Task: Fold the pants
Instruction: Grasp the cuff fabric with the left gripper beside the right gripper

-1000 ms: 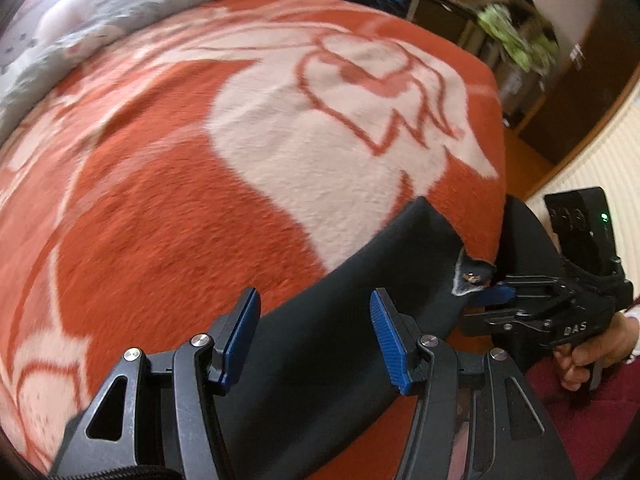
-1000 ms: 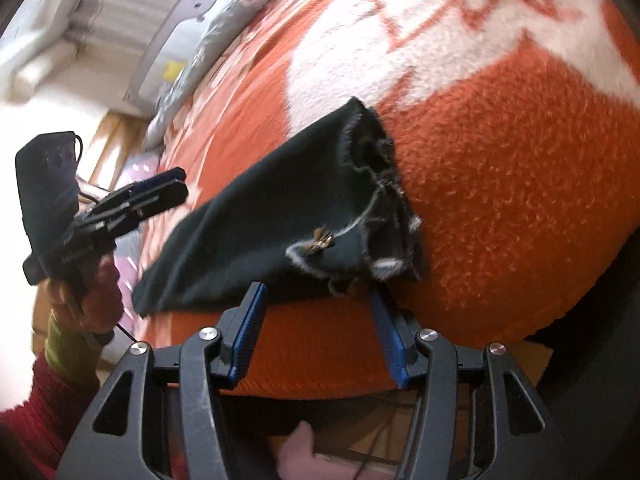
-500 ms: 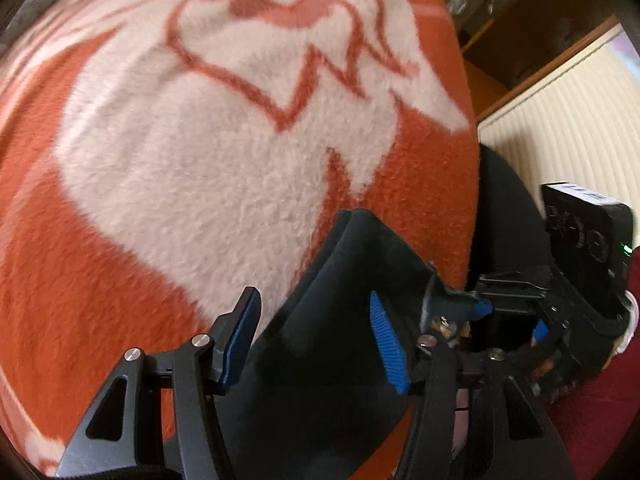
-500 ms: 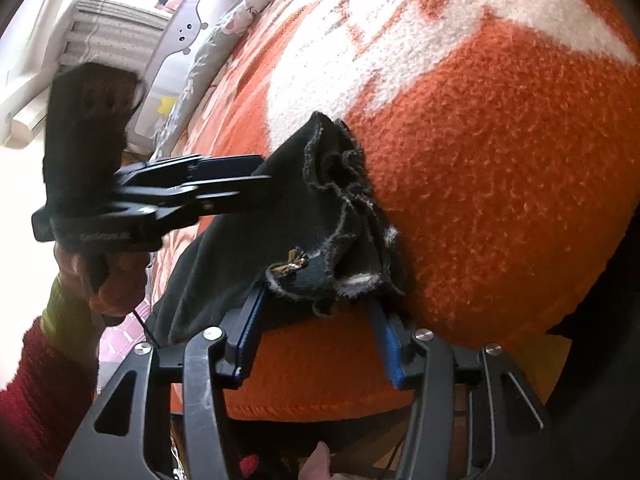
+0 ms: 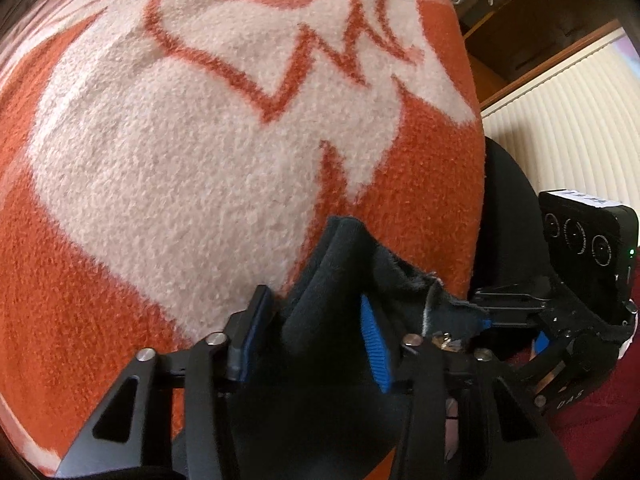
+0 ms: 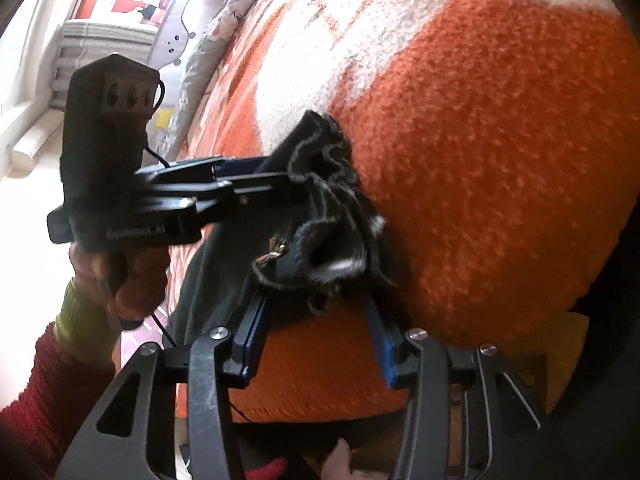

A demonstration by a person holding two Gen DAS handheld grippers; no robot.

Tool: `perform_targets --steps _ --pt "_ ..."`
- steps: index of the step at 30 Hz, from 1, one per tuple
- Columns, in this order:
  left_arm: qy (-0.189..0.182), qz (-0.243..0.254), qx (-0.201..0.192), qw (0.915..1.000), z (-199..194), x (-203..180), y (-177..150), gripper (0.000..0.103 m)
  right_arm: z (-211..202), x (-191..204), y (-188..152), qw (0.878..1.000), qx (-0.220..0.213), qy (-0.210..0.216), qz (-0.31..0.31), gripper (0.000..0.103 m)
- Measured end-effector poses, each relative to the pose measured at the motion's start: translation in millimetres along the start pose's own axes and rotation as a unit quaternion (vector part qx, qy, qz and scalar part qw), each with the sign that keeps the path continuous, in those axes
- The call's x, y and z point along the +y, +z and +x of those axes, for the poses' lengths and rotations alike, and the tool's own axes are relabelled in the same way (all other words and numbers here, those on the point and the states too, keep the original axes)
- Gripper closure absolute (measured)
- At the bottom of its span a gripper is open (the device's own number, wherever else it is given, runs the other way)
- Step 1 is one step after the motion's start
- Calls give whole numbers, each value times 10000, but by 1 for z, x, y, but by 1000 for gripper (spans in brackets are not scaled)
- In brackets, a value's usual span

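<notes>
Black pants (image 5: 344, 280) lie bunched at the near edge of an orange and white blanket (image 5: 180, 152). My left gripper (image 5: 312, 332) is open, with a raised fold of the waist cloth between its blue pads. My right gripper (image 6: 316, 320) is open too, its pads on either side of the frayed waistband (image 6: 328, 224) with its metal button (image 6: 276, 246). Each gripper shows in the other's view: the left (image 6: 248, 180) reaches in from the left, the right (image 5: 488, 312) from the right. The two sit close together at the waist.
The blanket covers a bed and curves away on all sides. A grey quilt (image 6: 208, 48) lies at the far end. Dark wooden furniture (image 5: 532, 24) and a cream ribbed wall (image 5: 568, 120) stand past the bed's right edge. The person's red sleeve (image 6: 48, 376) is at the lower left.
My left gripper has moved right along the pants to the waist, next to my right gripper. The waist cloth has bunched up into a fold between both sets of pads.
</notes>
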State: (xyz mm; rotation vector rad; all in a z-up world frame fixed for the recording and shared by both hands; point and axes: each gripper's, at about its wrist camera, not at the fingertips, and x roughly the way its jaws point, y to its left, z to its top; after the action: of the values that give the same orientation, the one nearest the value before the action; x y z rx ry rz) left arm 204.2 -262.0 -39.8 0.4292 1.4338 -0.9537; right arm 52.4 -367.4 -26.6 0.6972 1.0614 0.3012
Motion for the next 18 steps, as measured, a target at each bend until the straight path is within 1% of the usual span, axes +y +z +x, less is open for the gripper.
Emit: perform_targets --steps 1,2,3,5,6,9,14,17,18 --pt "-14 13 -13 10000 1 -2 1 67 0 0 0 10000 -14 18 -20 54" --pt "-49 21 -14 10000 1 -5 2 74 -2 -1 -1 10000 -24 37 -46 56" --pt "-69 27 -7 10000 2 -7 2 76 0 0 1 10000 -13 96 -14 56" --pt "-40 2 -2 10000 2 -10 3 76 -3 -5 0 9989 73 425 194 56" --pt "-65 -32 12 10000 2 -10 3 76 -2 -6 -1 9984 193 459 268 56" --pt "-123 -72 61 9999 1 -12 4 76 -1 -4 -6 9984 277 441 222 53" --pt "-45 -10 108 9999 -1 -13 4 76 -6 -11 -2 9968 85 642 469 53" --pt "-100 -68 121 9999 3 -12 8 76 -3 -7 -3 9982 64 520 303 53" --pt "-97 -70 112 9999 4 -11 7 76 -1 -6 -4 9980 67 549 302 54"
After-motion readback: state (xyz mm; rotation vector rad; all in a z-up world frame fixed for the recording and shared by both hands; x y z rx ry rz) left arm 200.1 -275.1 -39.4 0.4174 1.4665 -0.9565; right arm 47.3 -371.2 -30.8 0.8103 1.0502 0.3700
